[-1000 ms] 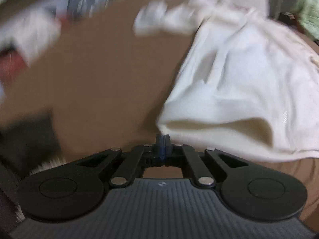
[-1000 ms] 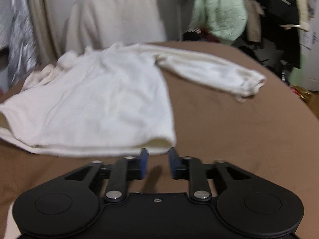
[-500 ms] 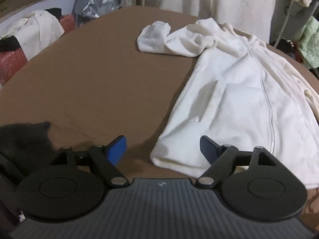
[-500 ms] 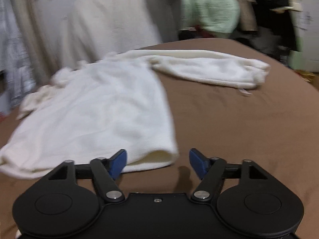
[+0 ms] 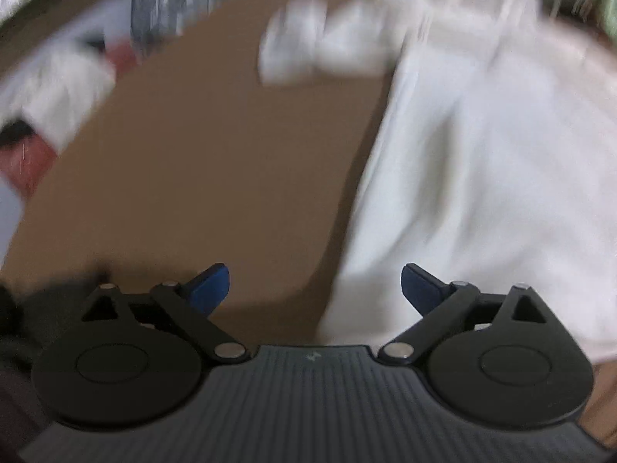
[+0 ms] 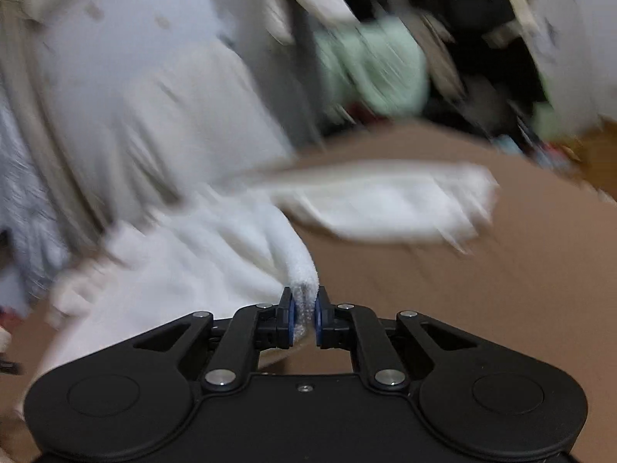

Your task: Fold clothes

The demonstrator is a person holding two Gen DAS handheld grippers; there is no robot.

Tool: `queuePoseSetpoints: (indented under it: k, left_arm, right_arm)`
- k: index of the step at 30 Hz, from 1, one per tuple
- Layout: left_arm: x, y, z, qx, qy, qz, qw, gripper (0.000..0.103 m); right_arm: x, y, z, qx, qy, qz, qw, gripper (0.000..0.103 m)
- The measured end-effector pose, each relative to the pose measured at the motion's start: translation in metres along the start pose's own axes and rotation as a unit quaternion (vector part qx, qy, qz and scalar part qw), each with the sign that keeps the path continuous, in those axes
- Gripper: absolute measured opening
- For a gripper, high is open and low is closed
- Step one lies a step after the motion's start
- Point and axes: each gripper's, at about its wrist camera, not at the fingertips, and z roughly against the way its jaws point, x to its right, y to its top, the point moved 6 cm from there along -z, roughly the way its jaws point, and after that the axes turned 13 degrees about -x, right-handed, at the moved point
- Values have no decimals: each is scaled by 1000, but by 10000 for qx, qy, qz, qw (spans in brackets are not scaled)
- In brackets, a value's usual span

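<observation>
White fleece garment (image 5: 482,162) lies spread on the brown counter (image 5: 212,162) in the blurred left view; the left tool (image 5: 314,285) stands wide open above what seems to be its hem corner. In the right view, the right tool (image 6: 304,318) is closed, pinching a garment fold.

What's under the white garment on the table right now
The white garment lies on the brown table surface, which shows bare beside it. The right claw pinches its hem. Whatever lies beneath the spread fabric is covered.
</observation>
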Motion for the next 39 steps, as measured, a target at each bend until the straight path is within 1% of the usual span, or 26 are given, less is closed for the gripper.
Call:
queuePoseSetpoints:
  k: [1,2,6,7,10,11,12,13,14,15,16,17,18,19,21,22,24,25,27,29,31,32,34,35,38,39]
  left_arm:
    - [1,-6,-12,-184,-118,16,9998,97]
    - [0,-10,-17,-200,-184,38,9996,97]
    - [-1,-2,-16,-57,-138,126,9998,99]
    - [0,3,-14,39,-79,72,9999,99]
    - [12,17,-22,480,187,-391,9979,102]
    - [19,19,-29,512,191,-683,9962,97]
    - [25,19,-33,528,-3,-868,9948,66]
    - [30,18,-30,517,-496,-897,9934,8]
    - [32,19,-20,555,-659,-899,9922,8]
    - [32,19,-9,631,-535,-919,9923,8]
    - [30,19,7,916,-290,-997,9904,8]
    - [28,18,28,1334,35,-1109,9848,8]
    - [23,14,48,1651,149,-1131,9797,8]
    - [15,8,58,1730,110,-1042,9793,8]
    - [-2,-4,63,1667,11,-793,9828,8]
    - [-6,-9,55,1506,48,-739,9858,8]
    - [-7,-19,26,1009,238,-723,9920,8]
    - [-6,-25,17,894,361,-744,9926,8]
    - [-1,-31,25,1077,595,-850,9888,8]
    - [-1,-31,40,1283,715,-948,9846,8]
    - [-2,-28,44,1292,784,-1007,9834,8]
    - [-1,-25,35,1106,695,-972,9867,8]
    - [2,-21,18,701,387,-902,9927,8]
    - [4,-22,16,633,316,-902,9934,8]
    - [12,-27,17,722,543,-1083,9900,9]
    - [10,-27,19,711,506,-1011,9910,12]
  right_arm:
    - [5,-6,-7,-99,16,-133,9999,10]
    - [10,-13,-15,-199,33,-267,9994,10]
    - [29,-38,-44,-595,97,-799,9950,11]
    - [28,-38,-46,-622,83,-742,9953,11]
    - [22,-34,-42,-593,68,-452,9972,12]
    - [23,-35,-43,-594,77,-440,9972,12]
    - [24,-36,-44,-600,84,-449,9972,12]
    - [25,-36,-46,-607,91,-458,9971,13]
    - [27,-37,-47,-613,98,-467,9970,13]
    - [26,-35,-47,-619,86,-427,9971,13]
    - [24,-31,-46,-624,65,-364,9974,13]
    - [22,-25,-39,-506,145,-317,9981,13]
    - [19,-17,-30,-334,270,-277,9987,12]
    - [19,-11,-16,-46,768,-448,9960,12]
    - [27,-3,7,237,1578,-922,9829,11]
    - [26,-5,8,180,1523,-830,9847,11]
    - [20,-13,1,-80,1038,-351,9939,11]
    - [15,-20,-6,-273,838,-174,9960,11]
    - [4,-26,-9,-392,758,-42,9963,11]
    - [-10,-18,15,-36,1300,106,9915,11]
    - [-15,-12,38,236,1472,293,9884,11]
    - [-14,-15,37,184,1226,484,9911,11]
    - [-9,-25,22,-75,467,949,9944,11]
    - [-4,-31,12,-260,206,956,9949,11]
    - [6,-37,1,-540,154,676,9961,11]
    - [5,-37,0,-587,42,700,9958,15]
